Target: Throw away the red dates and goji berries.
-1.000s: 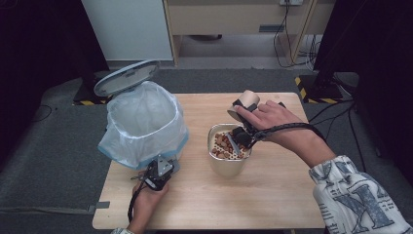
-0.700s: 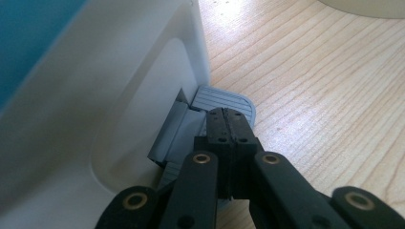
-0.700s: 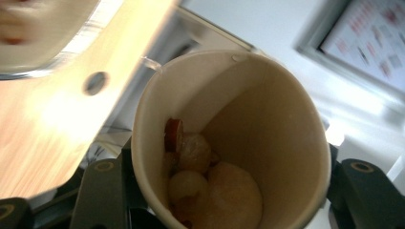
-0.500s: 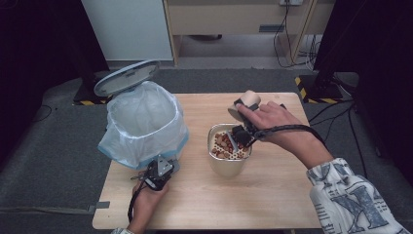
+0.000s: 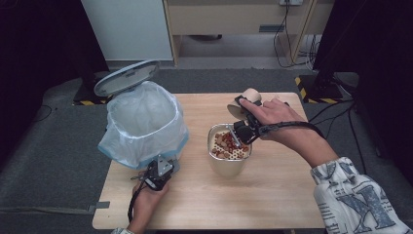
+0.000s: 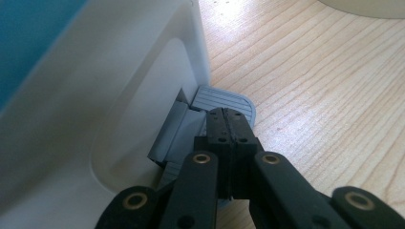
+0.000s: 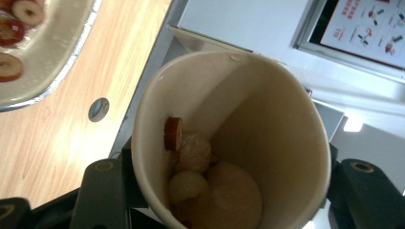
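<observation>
While tipped on its side over the far right of the pale wooden table [image 5: 272, 195], held fast: a tan paper cup [image 7: 229, 138], clamped between the jaws of the right gripper [image 5: 242, 130], mouth turned toward the camera riding on that gripper. Inside the cup, a few pale round pieces of fruit and one red slice [image 7: 174, 132], settled against the lower wall. Just beside and below it, in the high view, a cream square container with a foil rim [image 5: 229, 155], heaped with red and tan slices (the same red as the slice in the cup). At near left, jaws pressed together with nothing between them, the left gripper [image 6: 228, 125], tips touching the grey ribbed foot pedal [image 6: 223, 100] at the base of a white pedal bin [image 5: 143, 127] lined with a clear plastic bag. Bin lid [image 5: 125, 78] raised and tilted back. Bin and container well apart on the tabletop.
</observation>
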Demonstrator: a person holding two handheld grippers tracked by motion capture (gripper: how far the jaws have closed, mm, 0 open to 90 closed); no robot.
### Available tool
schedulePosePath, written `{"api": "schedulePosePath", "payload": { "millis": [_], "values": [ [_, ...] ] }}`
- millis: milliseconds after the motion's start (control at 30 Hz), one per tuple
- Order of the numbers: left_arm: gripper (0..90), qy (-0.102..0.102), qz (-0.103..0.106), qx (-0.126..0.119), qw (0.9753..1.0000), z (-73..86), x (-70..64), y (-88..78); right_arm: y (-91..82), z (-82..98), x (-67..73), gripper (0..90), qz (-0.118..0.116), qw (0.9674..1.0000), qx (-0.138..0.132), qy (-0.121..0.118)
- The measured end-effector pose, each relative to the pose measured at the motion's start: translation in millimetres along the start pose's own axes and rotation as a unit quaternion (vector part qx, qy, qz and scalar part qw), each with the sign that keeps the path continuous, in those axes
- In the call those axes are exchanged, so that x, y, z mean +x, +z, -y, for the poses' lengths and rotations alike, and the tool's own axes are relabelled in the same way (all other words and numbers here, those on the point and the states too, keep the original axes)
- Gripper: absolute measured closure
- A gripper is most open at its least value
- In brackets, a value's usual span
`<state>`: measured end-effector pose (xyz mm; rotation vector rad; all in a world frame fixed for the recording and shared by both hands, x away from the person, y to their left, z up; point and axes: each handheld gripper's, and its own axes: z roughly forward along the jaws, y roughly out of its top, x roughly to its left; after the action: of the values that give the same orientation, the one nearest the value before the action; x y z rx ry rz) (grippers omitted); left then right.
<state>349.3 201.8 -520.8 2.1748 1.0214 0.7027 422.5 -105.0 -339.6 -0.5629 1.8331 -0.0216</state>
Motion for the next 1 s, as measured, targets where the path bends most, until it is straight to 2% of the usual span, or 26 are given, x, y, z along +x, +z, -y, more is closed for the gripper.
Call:
{"api": "schedulePosePath", "payload": {
  "millis": [133, 233, 300, 400, 433, 500, 600, 633, 667, 767, 833, 867, 1000],
  "values": [
    [89.2, 0.0, 0.0, 0.0, 1.0, 0.0, 0.0, 0.0, -0.7, 5.9, -6.6, 39.2, -0.008, 0.999, -0.006, 0.043],
    [89.2, 0.0, 0.0, 0.0, 1.0, 0.1, 0.0, 0.0, 1.1, 11.3, -9.8, 39.2, -0.017, 0.9965, -0.017, 0.081],
    [89.2, 0.0, 0.0, -0.001, 1.0, 0.1, 0.0, 0.0, 2.4, 15.4, -11.3, 39.1, -0.024, 0.9934, -0.025, 0.11],
    [89.2, -0.001, 0.0, -0.001, 1.0, 0.1, 0.1, 0.0, 4.8, 22.8, -14.4, 39.1, -0.036, 0.986, -0.037, 0.159],
    [89.2, 0.0, 0.0, -0.001, 1.0, 0.1, 0.0, 0.1, 5.5, 24.8, -15.4, 39.1, -0.038, 0.9846, -0.038, 0.166],
    [89.2, -0.001, 0.0, -0.001, 1.0, 0.1, 0.0, 0.1, 7.9, 30.7, -18.7, 39.1, -0.049, 0.9778, -0.045, 0.199],
    [89.2, -0.001, 0.0, -0.001, 1.0, 0.1, 0.0, 0.0, 10.0, 37.1, -22.4, 39.0, -0.066, 0.9655, -0.055, 0.246],
    [89.2, -0.001, 0.001, -0.001, 1.0, 0.1, 0.0, 0.0, 10.5, 39.0, -23.5, 38.9, -0.071, 0.9607, -0.059, 0.262],
    [89.2, -0.001, 0.001, -0.001, 1.0, 0.1, 0.1, 0.0, 10.7, 40.8, -24.4, 38.9, -0.079, 0.954, -0.065, 0.282],
    [89.2, -0.001, 0.001, -0.001, 1.0, 0.2, 0.1, 0.0, 12.7, 48.0, -28.7, 38.8, -0.085, 0.9425, -0.079, 0.313],
    [89.2, -0.001, 0.001, -0.001, 1.0, 0.2, 0.1, 0.1, 13.8, 52.1, -30.6, 38.7, -0.091, 0.9325, -0.088, 0.338],
    [89.2, -0.001, 0.001, -0.001, 1.0, 0.2, 0.2, 0.0, 14.3, 53.9, -31.2, 38.7, -0.093, 0.9286, -0.09, 0.348],
    [89.2, -0.002, 0.001, -0.001, 1.0, 0.2, 0.3, 0.0, 16.7, 59.3, -31.9, 38.6, -0.098, 0.9214, -0.092, 0.365]
  ]
}}
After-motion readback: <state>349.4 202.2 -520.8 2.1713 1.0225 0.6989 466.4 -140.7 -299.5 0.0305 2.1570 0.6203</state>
